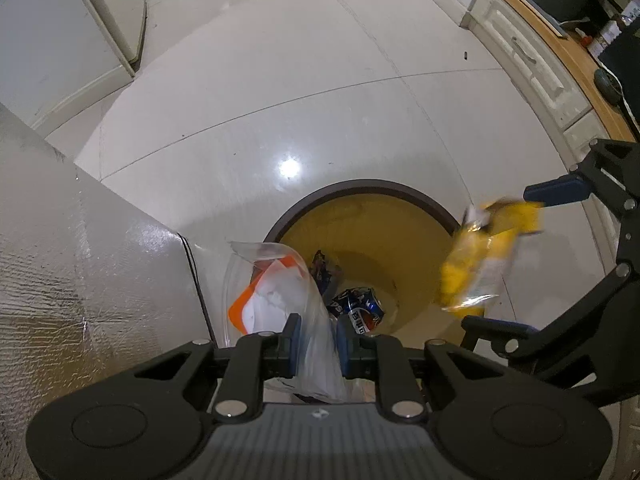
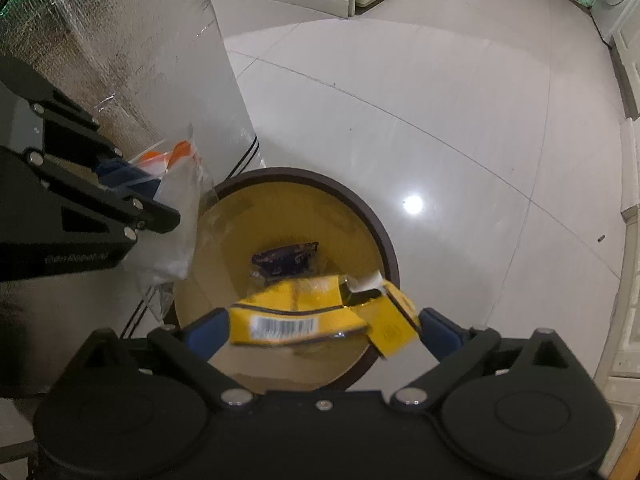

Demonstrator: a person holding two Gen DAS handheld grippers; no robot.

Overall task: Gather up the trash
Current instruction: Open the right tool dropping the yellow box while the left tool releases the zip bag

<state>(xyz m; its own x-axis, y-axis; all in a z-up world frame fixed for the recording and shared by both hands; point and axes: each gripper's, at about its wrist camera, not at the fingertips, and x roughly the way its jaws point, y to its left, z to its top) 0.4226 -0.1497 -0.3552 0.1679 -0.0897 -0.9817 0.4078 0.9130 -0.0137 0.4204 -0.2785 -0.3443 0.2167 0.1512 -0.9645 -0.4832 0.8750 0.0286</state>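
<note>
1. Yellow-lined round bin [image 2: 360, 236] with a dark rim stands on the pale tiled floor [image 2: 460, 112], just beside a silvery foil-faced panel [image 2: 132, 52] at its 10 o'clock in my right wrist view.
2. My left gripper [image 1: 318, 338] is pressed together, pinching a clear plastic bag [image 1: 276, 296] with orange and white print; the bag hangs over the bin's edge at 9 o'clock in the left wrist view.
3. My right gripper [image 2: 322, 328] is spread wide; no earlier frame to compare.
4. A yellow snack wrapper [image 2: 304, 314] with a barcode sits between the right gripper's blue pads [image 2: 208, 332], directly above the bin mouth. It is motion-blurred, so I can't say for sure whether a pad touches it; it looks loose.
5. Inside the bin at the bottom: a crushed blue can [image 1: 356, 306] and a dark wrapper [image 2: 286, 260].
6. A wooden-topped cabinet [image 1: 536, 60] runs along the floor at 2 o'clock in the left wrist view.
</note>
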